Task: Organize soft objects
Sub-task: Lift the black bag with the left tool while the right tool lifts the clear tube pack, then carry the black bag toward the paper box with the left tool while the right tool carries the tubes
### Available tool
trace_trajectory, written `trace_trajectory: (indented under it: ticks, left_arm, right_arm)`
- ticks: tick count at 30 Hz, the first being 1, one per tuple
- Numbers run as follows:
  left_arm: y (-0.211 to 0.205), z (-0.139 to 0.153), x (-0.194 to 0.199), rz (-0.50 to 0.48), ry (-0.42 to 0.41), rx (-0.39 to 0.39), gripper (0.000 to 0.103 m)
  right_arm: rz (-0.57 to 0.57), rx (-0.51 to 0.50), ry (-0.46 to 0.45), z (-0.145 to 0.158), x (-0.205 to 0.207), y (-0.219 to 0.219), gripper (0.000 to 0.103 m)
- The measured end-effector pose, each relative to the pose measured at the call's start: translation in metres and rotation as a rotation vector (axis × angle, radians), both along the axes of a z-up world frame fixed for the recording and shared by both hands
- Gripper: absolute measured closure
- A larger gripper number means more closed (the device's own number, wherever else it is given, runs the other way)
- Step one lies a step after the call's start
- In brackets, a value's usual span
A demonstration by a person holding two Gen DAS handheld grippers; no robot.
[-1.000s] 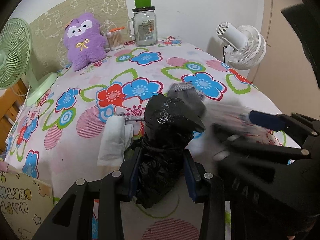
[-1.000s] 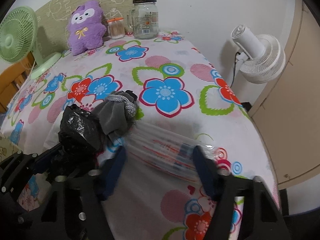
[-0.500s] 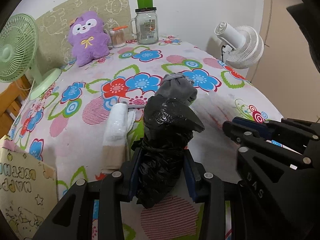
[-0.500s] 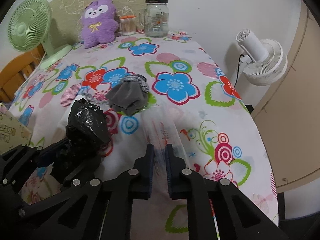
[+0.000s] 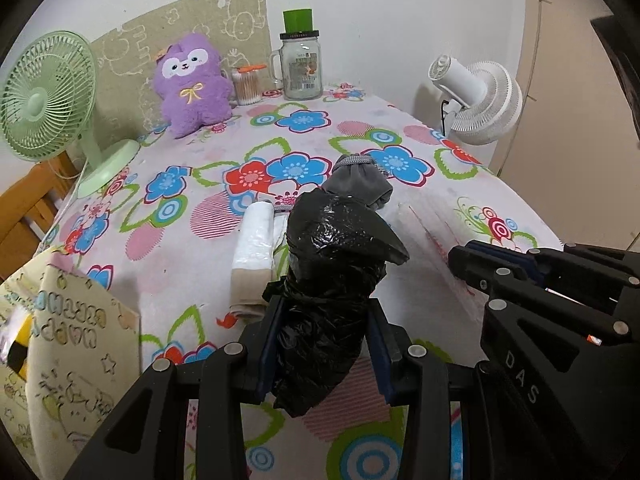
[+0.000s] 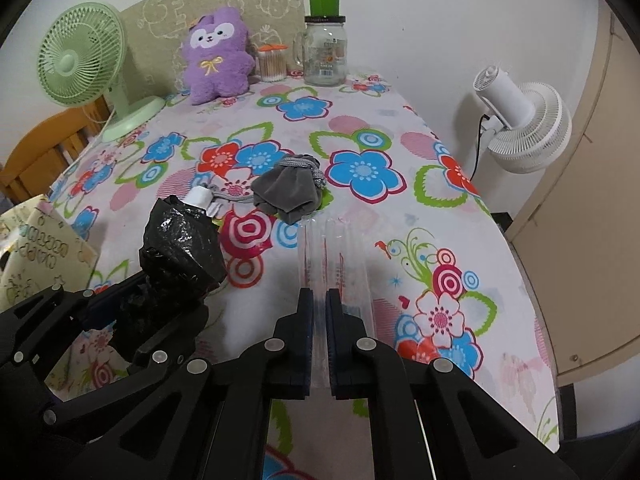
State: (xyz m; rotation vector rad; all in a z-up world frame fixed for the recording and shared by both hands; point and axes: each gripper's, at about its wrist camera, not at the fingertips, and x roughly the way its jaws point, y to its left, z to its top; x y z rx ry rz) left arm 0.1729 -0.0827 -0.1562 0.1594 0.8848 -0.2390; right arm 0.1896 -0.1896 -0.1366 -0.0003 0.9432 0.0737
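The left gripper (image 5: pixel 324 344) squeezes a crinkled glossy black plastic bag bundle (image 5: pixel 336 256). The right gripper (image 6: pixel 319 308), open a second ago, now pinches a thin clear plastic bag (image 6: pixel 332 256).

A white cloth with blue, red and pink flowers and green outlines (image 6: pixel 360 128) covers the bench. On it lie a crinkled glossy black plastic bag (image 5: pixel 336 264), a grey fabric pouch (image 6: pixel 290 190) and a white roll (image 5: pixel 256 240). At the back sit a fluffy purple plush toy with a yellow bow (image 6: pixel 216 56) and a mint-green desk fan (image 5: pixel 44 96).
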Motion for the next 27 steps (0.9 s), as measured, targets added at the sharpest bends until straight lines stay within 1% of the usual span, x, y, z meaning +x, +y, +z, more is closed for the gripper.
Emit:
trace_trajectory:
  ticks: [6,27]
  left_arm:
    - [0.006,0.009,-0.013,0.007,-0.013,-0.004,0.063]
    - [0.024,0.06,-0.072,0.02,-0.127,-0.012,0.063]
  right_arm:
    - [0.006,0.006,-0.024,0.012,-0.017,0.004,0.095]
    - [0.038,0.018,-0.143,0.068,-0.079,0.021,0.095]
